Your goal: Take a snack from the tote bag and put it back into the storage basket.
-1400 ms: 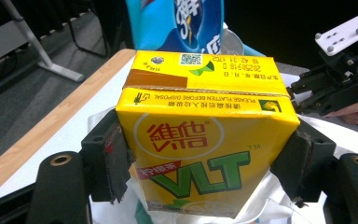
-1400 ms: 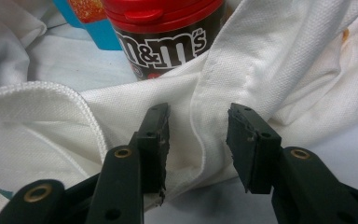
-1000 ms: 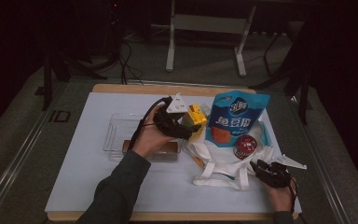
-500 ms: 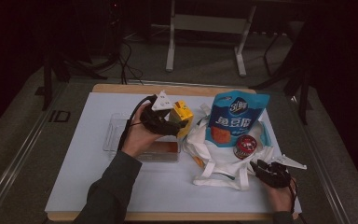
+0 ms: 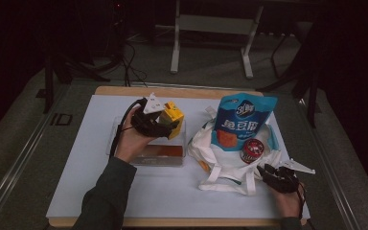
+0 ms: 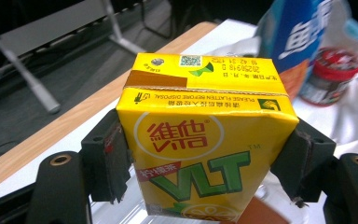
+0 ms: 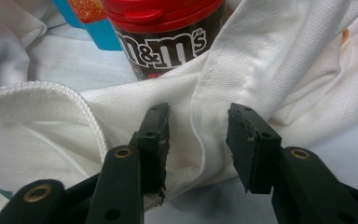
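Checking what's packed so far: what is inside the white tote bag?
In the white tote bag stand a blue snack pouch and a red-lidded M&M's tub. The cloth covers their lower parts and anything deeper in the bag.

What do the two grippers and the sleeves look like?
Both the left gripper and the right gripper are black two-jaw units with brass-coloured rivets on the jaw arms and worn black pads. Each carries a grey three-cornered plate on top. A black cable trails from the left one. The sleeve is dark grey-green.
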Tool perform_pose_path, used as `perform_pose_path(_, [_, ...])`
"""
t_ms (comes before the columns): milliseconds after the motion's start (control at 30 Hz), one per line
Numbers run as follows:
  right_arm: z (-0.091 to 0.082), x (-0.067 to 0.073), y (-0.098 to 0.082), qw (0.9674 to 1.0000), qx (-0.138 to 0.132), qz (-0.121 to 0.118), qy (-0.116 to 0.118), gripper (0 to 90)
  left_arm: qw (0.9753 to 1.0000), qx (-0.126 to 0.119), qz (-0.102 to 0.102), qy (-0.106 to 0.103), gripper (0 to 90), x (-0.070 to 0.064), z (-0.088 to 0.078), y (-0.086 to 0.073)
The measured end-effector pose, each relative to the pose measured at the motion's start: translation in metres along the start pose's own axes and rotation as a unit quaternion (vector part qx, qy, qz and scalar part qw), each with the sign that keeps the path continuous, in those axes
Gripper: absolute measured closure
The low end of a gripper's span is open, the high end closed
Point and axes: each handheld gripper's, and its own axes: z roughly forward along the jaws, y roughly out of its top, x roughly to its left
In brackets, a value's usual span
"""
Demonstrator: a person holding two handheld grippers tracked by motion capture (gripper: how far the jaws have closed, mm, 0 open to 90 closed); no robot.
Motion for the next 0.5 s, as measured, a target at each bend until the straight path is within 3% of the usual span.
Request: perform_pose_path(500, [0.000, 0.000, 0.000, 1.0000, 0.000, -0.001, 0.000, 58.3, 0.9983, 0.004, -0.037, 0.046, 29.1, 0.022, -0.004, -0.029])
